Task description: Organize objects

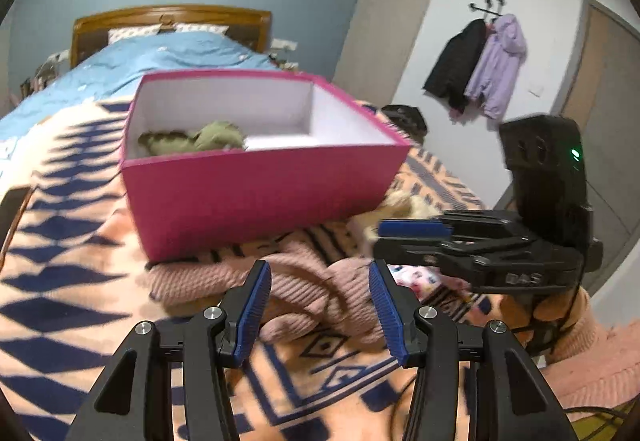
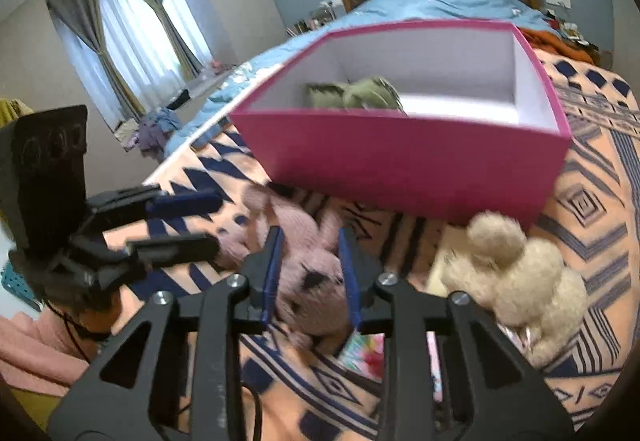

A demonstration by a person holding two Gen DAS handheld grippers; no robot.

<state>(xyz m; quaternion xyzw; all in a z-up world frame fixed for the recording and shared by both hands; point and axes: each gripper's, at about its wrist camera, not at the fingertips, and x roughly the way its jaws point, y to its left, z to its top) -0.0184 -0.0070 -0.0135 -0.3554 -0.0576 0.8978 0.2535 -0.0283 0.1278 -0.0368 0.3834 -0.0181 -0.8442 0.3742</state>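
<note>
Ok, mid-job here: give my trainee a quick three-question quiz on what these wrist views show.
1. True or false: the pink box holds nothing.
2. Which toy sits between the right gripper fingers: A) cream plush, B) pink knitted toy, C) green toy?
3. Is the left gripper open or shut?

Key: 1 false, the green toy lies inside; 2 B; 3 open, above the pink knit.

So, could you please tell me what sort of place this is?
A bedroom, most likely: a bed with a wooden headboard, curtains at a window, and coats hanging on wall hooks.
</note>
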